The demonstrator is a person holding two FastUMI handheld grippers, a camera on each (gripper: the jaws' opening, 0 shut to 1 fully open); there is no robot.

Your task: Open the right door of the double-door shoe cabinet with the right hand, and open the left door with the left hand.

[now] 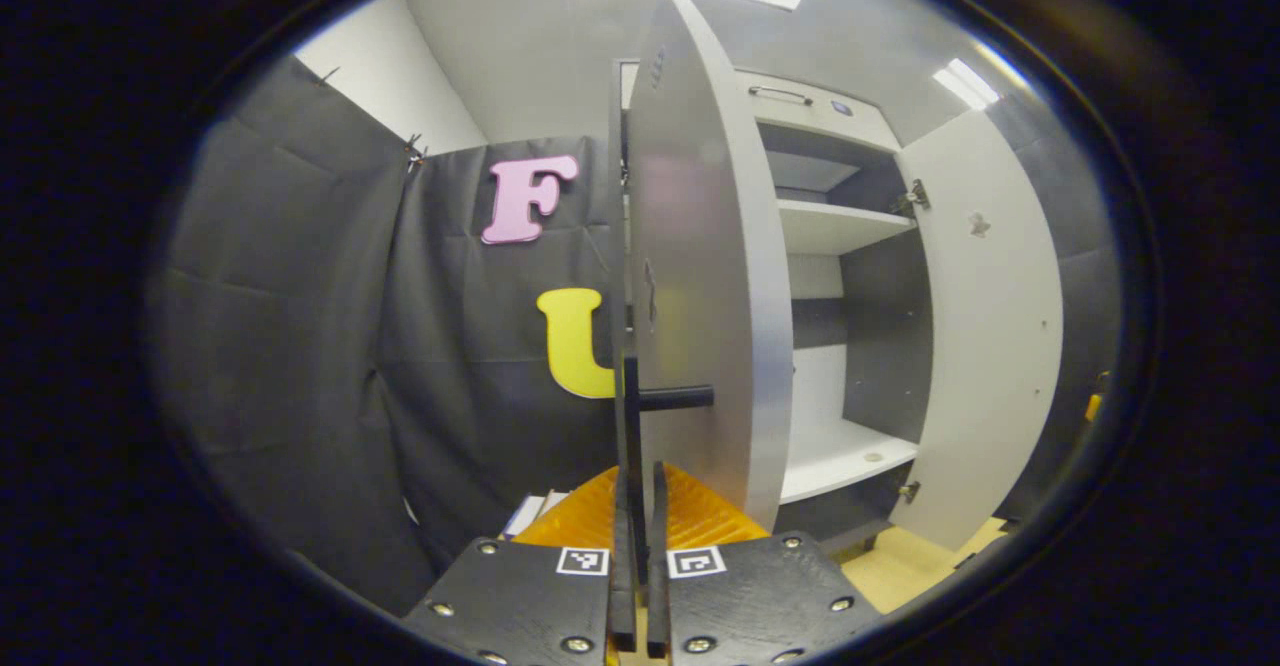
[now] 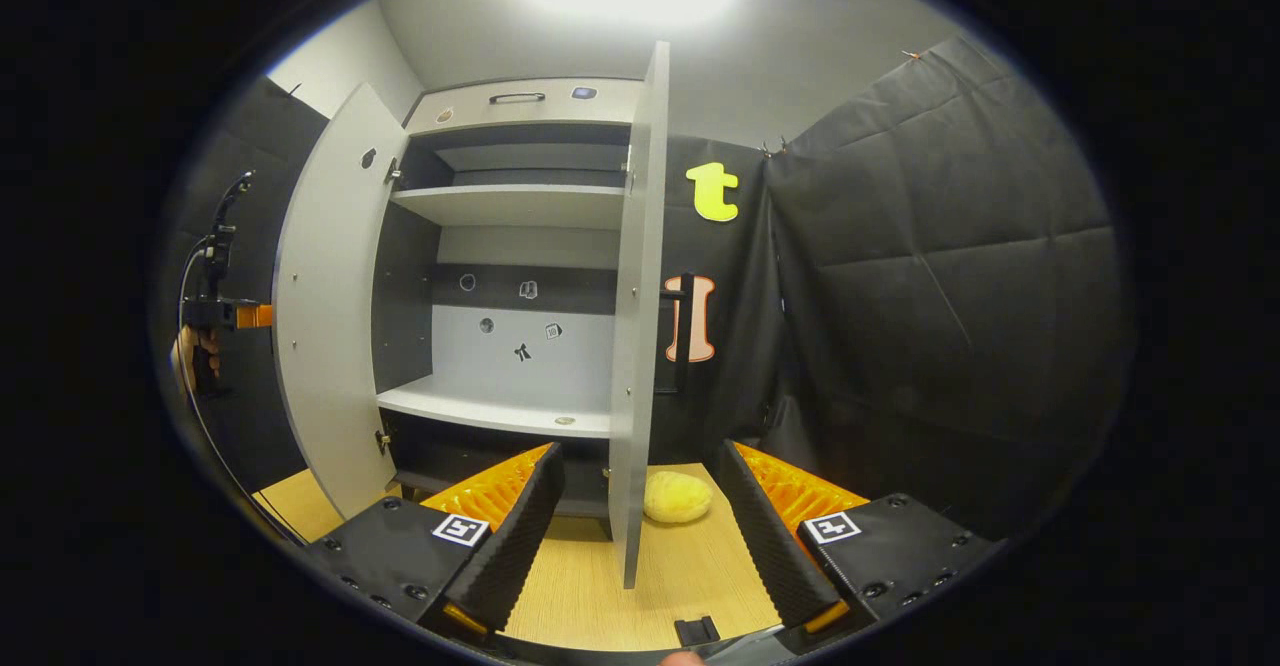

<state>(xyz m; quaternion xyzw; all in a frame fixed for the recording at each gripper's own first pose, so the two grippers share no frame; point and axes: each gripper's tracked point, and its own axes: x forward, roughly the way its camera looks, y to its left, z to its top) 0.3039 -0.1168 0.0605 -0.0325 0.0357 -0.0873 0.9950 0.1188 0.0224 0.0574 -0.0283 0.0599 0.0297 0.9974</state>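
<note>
The shoe cabinet [image 2: 520, 206] stands with both doors swung out. In the left gripper view the left door [image 1: 700, 276] is seen almost edge-on, and my left gripper [image 1: 643, 476] is shut on its black handle [image 1: 630, 416]. The right door [image 1: 985, 326] stands wide open beyond the shelves. In the right gripper view the right door [image 2: 632, 326] is edge-on between the spread fingers of my right gripper [image 2: 640, 448], which is open and apart from the door's black handle [image 2: 685, 331]. The left door [image 2: 330, 326] hangs open at the left, with the left gripper [image 2: 222, 314] and a hand behind it.
A yellow soft object [image 2: 678, 496] lies on the wooden floor [image 2: 680, 576] just right of the right door's foot. A small black piece [image 2: 697, 631] sits on the floor near me. Black cloth walls [image 2: 940, 276] close in on the sides. The cabinet's shelves [image 2: 500, 411] are bare.
</note>
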